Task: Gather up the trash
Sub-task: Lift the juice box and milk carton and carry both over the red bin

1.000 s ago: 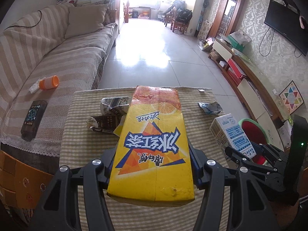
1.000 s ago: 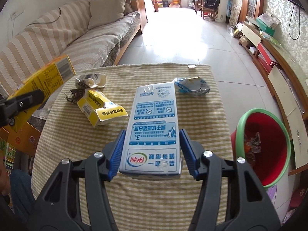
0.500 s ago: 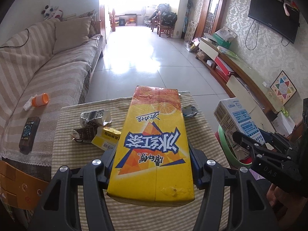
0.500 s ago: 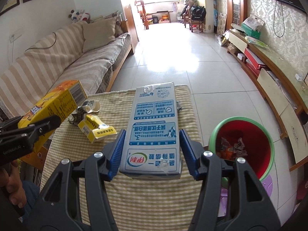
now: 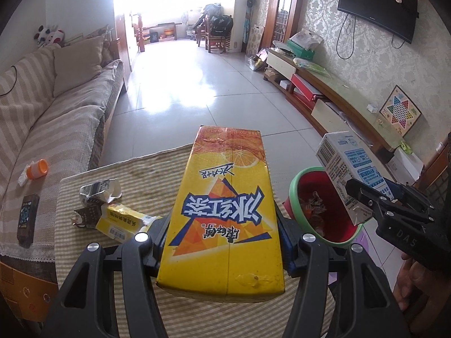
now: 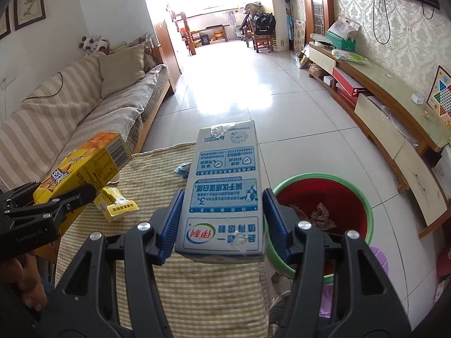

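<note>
My left gripper (image 5: 224, 232) is shut on a tall yellow iced-tea carton (image 5: 225, 211), held above the striped tablecloth (image 5: 84, 186). My right gripper (image 6: 222, 222) is shut on a white and blue milk carton (image 6: 225, 186), lifted near the table's right edge. A red bucket with a green rim (image 6: 324, 197) stands on the floor right of the table, with scraps inside. The left wrist view shows the milk carton (image 5: 349, 169) hanging above that bucket (image 5: 324, 208). The right wrist view shows the yellow carton (image 6: 84, 166) at far left.
On the cloth lie a small yellow carton (image 5: 124, 221), a crushed silver pack (image 5: 98, 190), a brown wrapper (image 5: 86, 214) and a blue-white wrapper (image 6: 183, 169). A striped sofa (image 5: 42, 118) runs along the left, a low TV cabinet (image 6: 394, 129) along the right. A purple stool (image 6: 377, 259) stands below the bucket.
Both grippers rose and moved right with their cartons. The bucket has come into view beside the yellow carton, and the milk carton now hangs over it.
</note>
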Motion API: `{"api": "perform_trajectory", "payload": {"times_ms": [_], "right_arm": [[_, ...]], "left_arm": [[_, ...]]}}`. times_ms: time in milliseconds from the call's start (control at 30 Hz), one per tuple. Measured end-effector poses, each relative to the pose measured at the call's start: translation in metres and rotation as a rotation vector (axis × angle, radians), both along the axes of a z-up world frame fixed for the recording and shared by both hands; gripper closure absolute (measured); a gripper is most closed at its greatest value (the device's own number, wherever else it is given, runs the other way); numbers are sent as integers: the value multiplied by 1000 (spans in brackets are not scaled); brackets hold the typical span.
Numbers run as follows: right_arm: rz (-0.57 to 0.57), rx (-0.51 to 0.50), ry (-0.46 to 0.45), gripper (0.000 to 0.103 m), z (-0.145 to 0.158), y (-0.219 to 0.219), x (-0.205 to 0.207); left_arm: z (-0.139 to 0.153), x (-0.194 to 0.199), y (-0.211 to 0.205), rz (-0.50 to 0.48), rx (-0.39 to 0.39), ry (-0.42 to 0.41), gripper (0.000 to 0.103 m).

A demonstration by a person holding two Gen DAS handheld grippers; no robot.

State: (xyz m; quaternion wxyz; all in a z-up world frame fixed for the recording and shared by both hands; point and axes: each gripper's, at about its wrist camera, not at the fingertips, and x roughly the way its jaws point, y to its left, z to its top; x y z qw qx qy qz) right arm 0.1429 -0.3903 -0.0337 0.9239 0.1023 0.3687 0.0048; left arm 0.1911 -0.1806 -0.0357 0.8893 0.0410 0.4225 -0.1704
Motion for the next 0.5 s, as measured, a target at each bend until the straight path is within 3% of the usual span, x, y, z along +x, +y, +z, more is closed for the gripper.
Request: {"api": "perform_trajectory", "payload": {"times_ms": [500], "right_arm": [[-176,33,43,49,-29,-117,-12]], "left_arm": [[-28,18,-123,-176,-44,66,47]]}}
